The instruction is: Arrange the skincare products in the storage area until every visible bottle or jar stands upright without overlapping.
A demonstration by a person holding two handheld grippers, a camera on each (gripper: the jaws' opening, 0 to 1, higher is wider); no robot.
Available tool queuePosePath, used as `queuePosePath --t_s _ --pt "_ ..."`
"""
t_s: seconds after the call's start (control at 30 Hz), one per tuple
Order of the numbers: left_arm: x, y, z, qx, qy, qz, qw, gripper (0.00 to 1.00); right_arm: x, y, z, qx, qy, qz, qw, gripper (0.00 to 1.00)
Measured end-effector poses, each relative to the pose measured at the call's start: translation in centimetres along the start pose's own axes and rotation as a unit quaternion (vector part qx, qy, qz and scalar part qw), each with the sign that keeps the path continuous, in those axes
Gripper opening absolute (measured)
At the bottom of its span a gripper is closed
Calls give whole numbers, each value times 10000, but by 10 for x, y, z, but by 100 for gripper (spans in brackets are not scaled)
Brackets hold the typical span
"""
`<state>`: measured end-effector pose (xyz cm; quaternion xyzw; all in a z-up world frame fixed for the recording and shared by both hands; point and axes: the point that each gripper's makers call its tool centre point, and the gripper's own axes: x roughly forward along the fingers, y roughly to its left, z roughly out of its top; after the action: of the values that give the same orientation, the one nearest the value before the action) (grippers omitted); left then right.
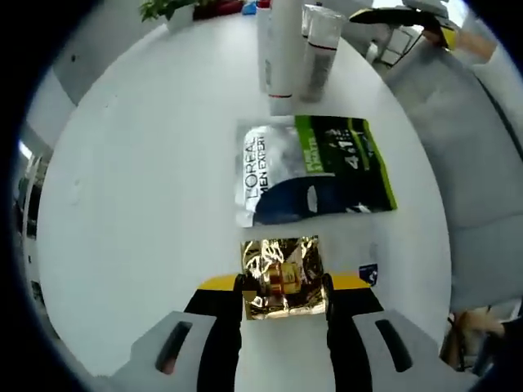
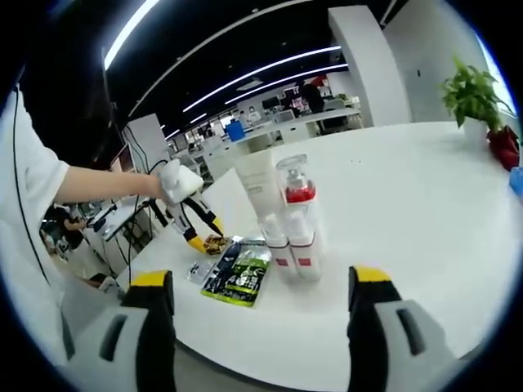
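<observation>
My left gripper (image 1: 283,287) is shut on a crinkled gold foil sachet (image 1: 283,276), held just above the white round table (image 1: 147,204). Beyond it lies a flat silver, dark blue and green sachet (image 1: 310,170). Farther off stand a white tube (image 1: 282,49) and a clear bottle (image 1: 320,53), upright and close together. In the right gripper view the same tube (image 2: 260,192) and clear bottle with a red pump (image 2: 299,212) stand mid-table, with the green sachet (image 2: 237,278) to their left. The left gripper (image 2: 204,237) shows there, held by a gloved hand. My right gripper (image 2: 260,327) is open and holds nothing.
A potted plant (image 2: 470,94) stands at the table's far edge, with red and blue items beside it. A person's arm in a white sleeve (image 2: 29,188) reaches in from the left. Grey flooring (image 1: 466,147) and office desks lie past the table edge.
</observation>
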<state>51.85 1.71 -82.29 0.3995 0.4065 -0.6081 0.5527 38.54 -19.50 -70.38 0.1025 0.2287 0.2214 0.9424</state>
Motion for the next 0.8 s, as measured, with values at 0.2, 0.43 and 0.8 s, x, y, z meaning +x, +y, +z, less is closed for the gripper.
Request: queuePosePath --t_s 0.2,0.43,0.8 --pt "6 0 -3 59 63 70 9999 37 0 0 0 -13 11 -18 10000 88" --pt "5 2 -2 120 22 119 9999 37 1 0 -1 -26 35 -15 10000 88" --pt "5 0 -3 182 107 128 9997 41 1 1 -2 -48 65 6 10000 88"
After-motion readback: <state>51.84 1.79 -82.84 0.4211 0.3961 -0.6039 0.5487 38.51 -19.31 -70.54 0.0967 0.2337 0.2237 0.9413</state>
